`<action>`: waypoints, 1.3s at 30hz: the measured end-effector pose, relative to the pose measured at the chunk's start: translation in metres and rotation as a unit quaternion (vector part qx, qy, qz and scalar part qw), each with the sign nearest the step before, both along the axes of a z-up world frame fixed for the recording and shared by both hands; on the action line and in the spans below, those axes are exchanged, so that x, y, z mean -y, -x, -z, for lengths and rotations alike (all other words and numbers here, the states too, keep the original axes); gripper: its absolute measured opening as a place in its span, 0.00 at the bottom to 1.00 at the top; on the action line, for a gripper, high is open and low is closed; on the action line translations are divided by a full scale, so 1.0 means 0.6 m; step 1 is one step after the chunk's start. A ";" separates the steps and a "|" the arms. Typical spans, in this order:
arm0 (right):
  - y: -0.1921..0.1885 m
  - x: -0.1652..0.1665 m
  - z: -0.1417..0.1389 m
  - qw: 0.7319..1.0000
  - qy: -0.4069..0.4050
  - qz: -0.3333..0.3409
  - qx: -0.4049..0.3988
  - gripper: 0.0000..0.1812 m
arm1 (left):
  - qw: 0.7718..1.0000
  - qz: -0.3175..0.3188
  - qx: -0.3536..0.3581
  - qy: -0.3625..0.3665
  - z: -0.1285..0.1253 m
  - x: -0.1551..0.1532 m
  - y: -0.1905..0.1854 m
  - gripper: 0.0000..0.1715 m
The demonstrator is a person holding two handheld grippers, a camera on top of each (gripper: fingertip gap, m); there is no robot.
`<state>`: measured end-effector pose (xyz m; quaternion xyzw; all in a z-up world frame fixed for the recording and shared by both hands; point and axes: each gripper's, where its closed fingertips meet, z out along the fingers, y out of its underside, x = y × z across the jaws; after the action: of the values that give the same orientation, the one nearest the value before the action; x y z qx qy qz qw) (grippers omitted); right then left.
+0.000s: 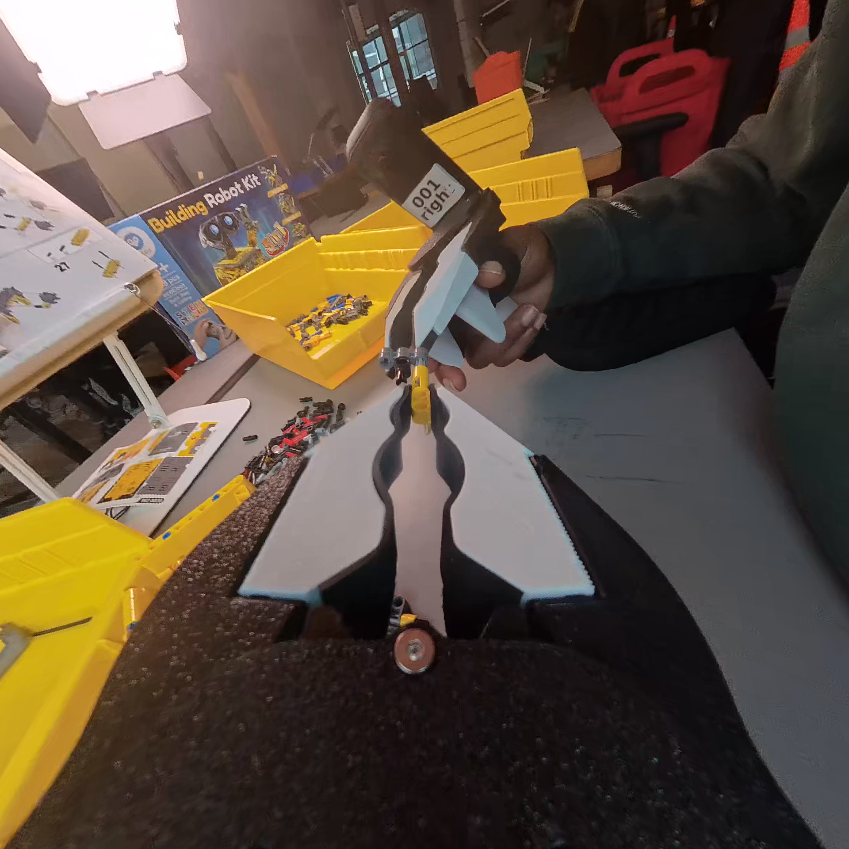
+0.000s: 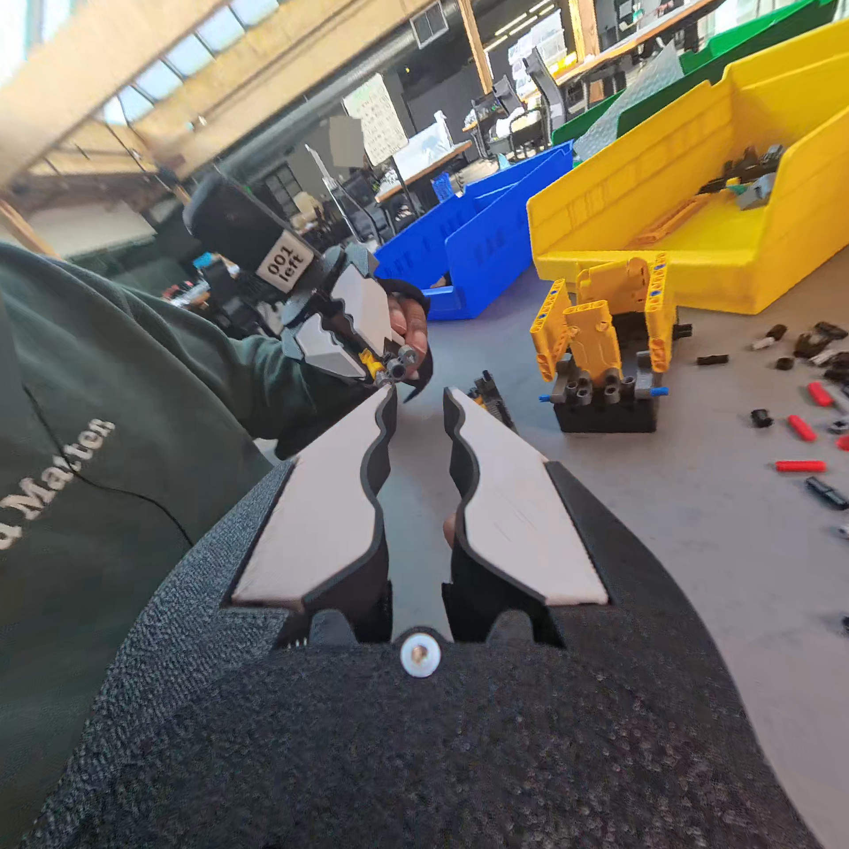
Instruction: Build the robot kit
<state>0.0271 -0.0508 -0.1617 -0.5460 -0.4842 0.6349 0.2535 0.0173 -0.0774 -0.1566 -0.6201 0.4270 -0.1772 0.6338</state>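
Note:
My left gripper [image 1: 419, 399] is shut on a small yellow pin-like piece [image 1: 420, 402] that has a grey connector [image 1: 404, 357] on its far end. In the right wrist view the left gripper [image 2: 374, 367] holds this same piece [image 2: 371, 363] above the table, in front of a person's dark green sleeve. My right gripper [image 2: 419, 394] is open and empty. Its tips sit just below the grey connector [image 2: 396, 365]. In the left wrist view the right gripper [image 1: 409, 350] points down at the connector, and I cannot tell whether it touches it.
A partly built yellow and black model [image 2: 606, 349] stands on the grey table [image 2: 643, 528], with loose red and black pieces [image 2: 801, 466] to its right. Yellow bins [image 1: 285, 298] [image 2: 735, 239], blue bins [image 2: 482, 248], a kit box [image 1: 220, 229] and an instruction sheet on a stand [image 1: 55, 257] surround the work area. Both grippers' tips are close together, under 4 cm apart.

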 end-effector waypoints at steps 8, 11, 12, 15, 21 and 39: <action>-0.005 0.031 -0.029 0.986 0.140 -0.077 -0.039 0.09 | 0.999 -0.009 -0.010 -0.043 -0.012 0.002 0.003 0.04; -0.001 0.032 -0.022 0.984 0.156 -0.080 -0.028 0.08 | 0.998 -0.003 -0.017 -0.056 -0.014 0.007 -0.001 0.04; 0.000 0.037 -0.020 0.984 0.157 -0.085 -0.025 0.07 | 0.998 -0.001 -0.022 -0.062 -0.013 0.008 -0.003 0.04; 0.001 0.043 -0.025 0.980 0.173 -0.097 -0.031 0.04 | 0.997 0.000 -0.031 -0.070 -0.012 0.010 -0.006 0.04; 0.000 0.047 -0.025 0.976 0.187 -0.108 -0.029 0.05 | 0.995 0.008 -0.052 -0.083 -0.008 0.015 -0.009 0.04; -0.002 0.040 -0.028 0.978 0.175 -0.102 -0.043 0.04 | 0.994 -0.010 -0.073 -0.086 -0.003 0.009 0.004 0.03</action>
<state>0.0285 -0.0750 -0.1446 -0.5016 -0.4072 0.7555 0.1089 0.0148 -0.0826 -0.1547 -0.5790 0.4797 -0.0872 0.6535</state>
